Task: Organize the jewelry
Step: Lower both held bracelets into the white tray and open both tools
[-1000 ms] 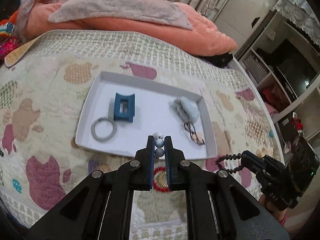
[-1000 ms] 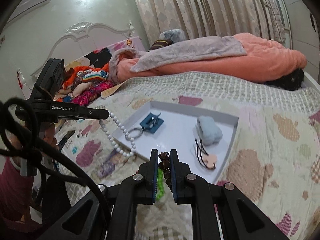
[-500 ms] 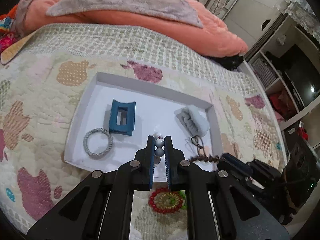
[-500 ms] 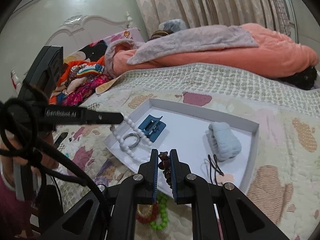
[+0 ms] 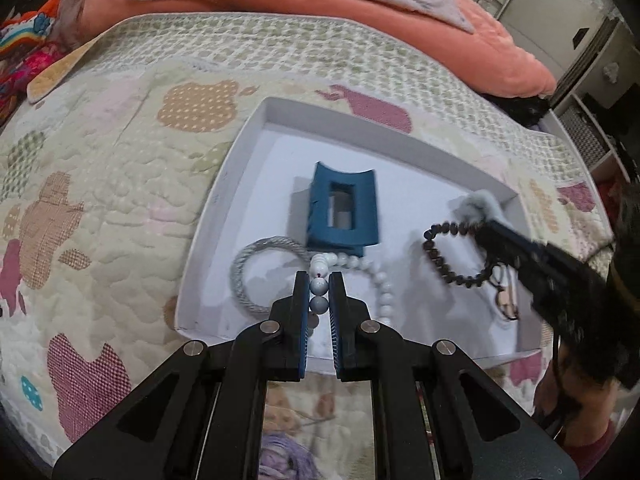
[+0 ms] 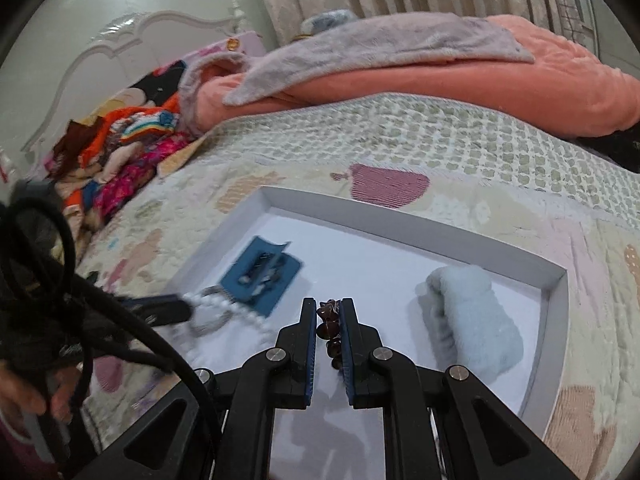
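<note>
In the left wrist view, the right hand-held gripper (image 5: 478, 229) is motion-blurred and hides most of the fluffy blue roll (image 5: 478, 204). In the right wrist view, the left hand-held gripper (image 6: 188, 307) blurs too, smearing the white bead string (image 6: 240, 312) across the grey ring (image 6: 214, 320).

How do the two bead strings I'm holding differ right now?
The white bead bracelet has large, smooth, pale round beads; the dark bead bracelet has small brown-black ones. The white one is pinched in the left tongs and trails onto the white tray; the dark one hangs as an open loop from the right tongs. Both are over the tray.
</note>
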The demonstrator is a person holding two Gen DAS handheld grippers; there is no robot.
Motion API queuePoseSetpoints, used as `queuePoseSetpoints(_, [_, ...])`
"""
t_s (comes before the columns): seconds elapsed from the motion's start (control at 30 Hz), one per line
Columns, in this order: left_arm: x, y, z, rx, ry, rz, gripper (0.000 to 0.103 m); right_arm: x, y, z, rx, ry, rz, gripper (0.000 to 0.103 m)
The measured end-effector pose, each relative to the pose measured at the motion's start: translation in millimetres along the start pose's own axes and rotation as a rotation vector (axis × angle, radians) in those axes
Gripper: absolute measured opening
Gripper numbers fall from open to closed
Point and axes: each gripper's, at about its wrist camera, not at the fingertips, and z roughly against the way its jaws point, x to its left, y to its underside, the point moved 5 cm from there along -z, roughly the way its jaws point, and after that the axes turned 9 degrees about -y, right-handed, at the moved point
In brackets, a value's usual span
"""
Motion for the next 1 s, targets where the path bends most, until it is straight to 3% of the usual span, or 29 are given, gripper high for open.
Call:
queuePoseSetpoints(0.37, [9.0,8.4,-21.3,0.02,-0.046,0.003,0.009,-34.4,-6.1,-33.0,0.056,0.143,-0.035,0.011])
queuePoseSetpoints(0.43, [7.5,9.1,-21.9,0.022,-0.055,-0.003,0.014,-38.1,-4.3,-33.5,0.062,0.15,-0.051,0.011])
queuePoseSetpoints(0.5, [7.3,9.6,-21.6,0.02,-0.058,0.003,0.043,-38.5,-1.4,-29.6,0.059,0.15,-0.054,0.014])
queuePoseSetpoints(0.57, [7.8,9.8,-19.0,0.003,-0.046,0.021,0.048,-34.2,2.2,-22.9,0.048,0.148,-0.046,0.022])
queuePoseSetpoints(0.93, [-0.4,24.6,7.6,-0.071,-0.122,-0.015,0.049,-2.2,21.7,27.8,-0.017,0.125,-0.037,0.025])
queuePoseSetpoints(1.0, [-1.4,28.0,14.8,-0.092,-0.136,-0.02,0.049,3.8,27.4,39.5,-0.039,0.127,-0.038,0.03])
